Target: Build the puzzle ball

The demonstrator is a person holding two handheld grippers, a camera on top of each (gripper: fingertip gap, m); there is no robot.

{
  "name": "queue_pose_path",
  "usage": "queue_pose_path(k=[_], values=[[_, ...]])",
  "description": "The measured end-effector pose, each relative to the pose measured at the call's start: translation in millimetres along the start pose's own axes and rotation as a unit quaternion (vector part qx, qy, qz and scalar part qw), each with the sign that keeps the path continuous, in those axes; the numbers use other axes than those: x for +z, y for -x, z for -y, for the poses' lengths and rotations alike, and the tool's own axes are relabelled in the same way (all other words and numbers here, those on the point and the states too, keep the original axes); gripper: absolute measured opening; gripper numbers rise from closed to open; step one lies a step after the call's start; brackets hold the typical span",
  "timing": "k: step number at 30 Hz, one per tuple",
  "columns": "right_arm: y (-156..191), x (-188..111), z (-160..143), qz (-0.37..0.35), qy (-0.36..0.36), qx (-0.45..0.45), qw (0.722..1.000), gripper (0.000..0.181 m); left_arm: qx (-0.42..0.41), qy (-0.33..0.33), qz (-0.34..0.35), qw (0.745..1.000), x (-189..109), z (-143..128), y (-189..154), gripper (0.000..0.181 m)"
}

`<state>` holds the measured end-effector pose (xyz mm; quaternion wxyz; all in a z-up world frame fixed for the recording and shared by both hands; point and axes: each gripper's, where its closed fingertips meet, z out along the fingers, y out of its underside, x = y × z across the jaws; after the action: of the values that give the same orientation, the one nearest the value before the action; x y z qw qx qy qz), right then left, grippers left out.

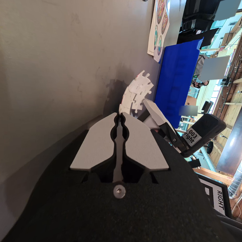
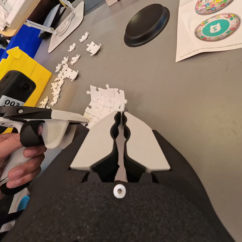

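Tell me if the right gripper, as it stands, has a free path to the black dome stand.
Probably not yet: the right gripper is shut on the joined puzzle section. The table toward the black dome stand looks bare, though.

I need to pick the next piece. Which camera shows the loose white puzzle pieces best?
The right wrist view: the loose pieces lie scattered on the grey table beside the yellow bin. The left wrist view shows none, only the joined section.
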<state>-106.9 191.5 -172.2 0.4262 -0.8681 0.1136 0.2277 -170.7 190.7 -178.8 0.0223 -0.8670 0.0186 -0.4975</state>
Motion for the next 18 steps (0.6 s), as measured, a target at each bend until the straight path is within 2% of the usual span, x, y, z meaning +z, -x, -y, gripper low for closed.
queue_pose_path(k=[10,14,18], values=[[-1,3,-3,-0.010,0.015,-0.009,1.000,0.003,-0.004,-0.006,0.004,1.000,0,1,1,0.002],[1,1,-2,-0.002,0.006,-0.013,1.000,0.009,-0.007,-0.007,0.004,1.000,0,1,2,0.002],[2,-8,8,0.002,-0.018,-0.030,0.999,0.006,0.000,-0.005,0.007,1.000,1,0,2,0.002]])
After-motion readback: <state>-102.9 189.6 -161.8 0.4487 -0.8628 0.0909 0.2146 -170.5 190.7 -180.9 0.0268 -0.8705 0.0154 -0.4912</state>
